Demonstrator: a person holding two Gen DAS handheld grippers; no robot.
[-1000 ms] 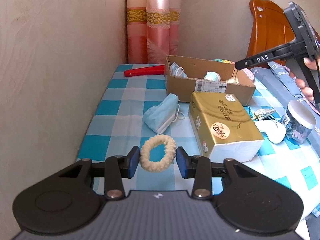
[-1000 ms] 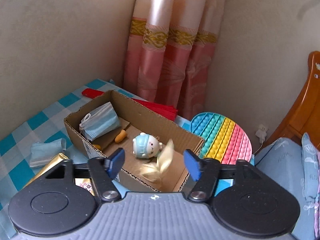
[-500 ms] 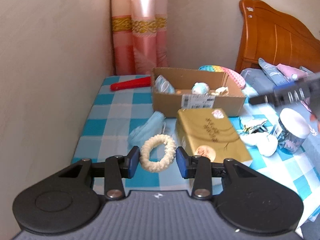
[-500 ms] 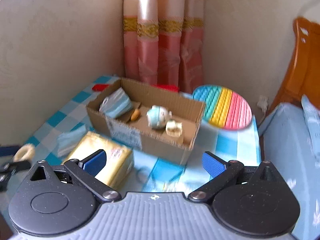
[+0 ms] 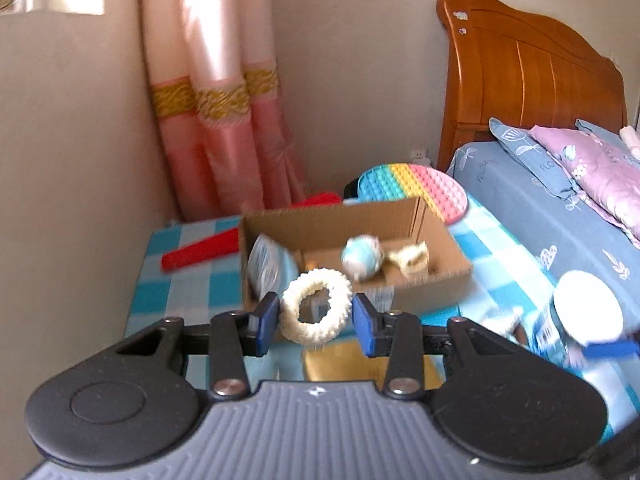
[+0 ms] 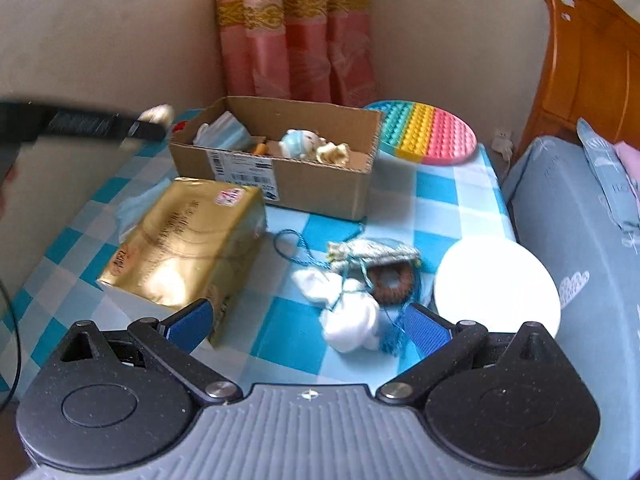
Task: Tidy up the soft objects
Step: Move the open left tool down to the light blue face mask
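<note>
Scrunchie (image 5: pixel 315 306), cream and fuzzy, sits clamped between left gripper (image 5: pixel 316 318) pads, held in the air in front of the cardboard box (image 5: pixel 432 280). Right wrist view: right gripper (image 6: pixel 308 322) jaws spread wide above white socks (image 6: pixel 352 312) on the checkered tablecloth (image 6: pixel 436 196).

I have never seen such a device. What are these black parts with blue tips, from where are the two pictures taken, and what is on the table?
No robot here: a person holds one hand-held gripper in each hand, and each carries a camera looking along its two blue-tipped fingers. In the left view, the left hand-held gripper holds a cream fluffy hair scrunchie near the cardboard box. In the right view, the right hand-held gripper is open and empty above the checked tablecloth. On the cloth lie a gold tissue pack, white socks, a brown scrunchie, a white-lidded jar and a rainbow pop-it mat.
</note>
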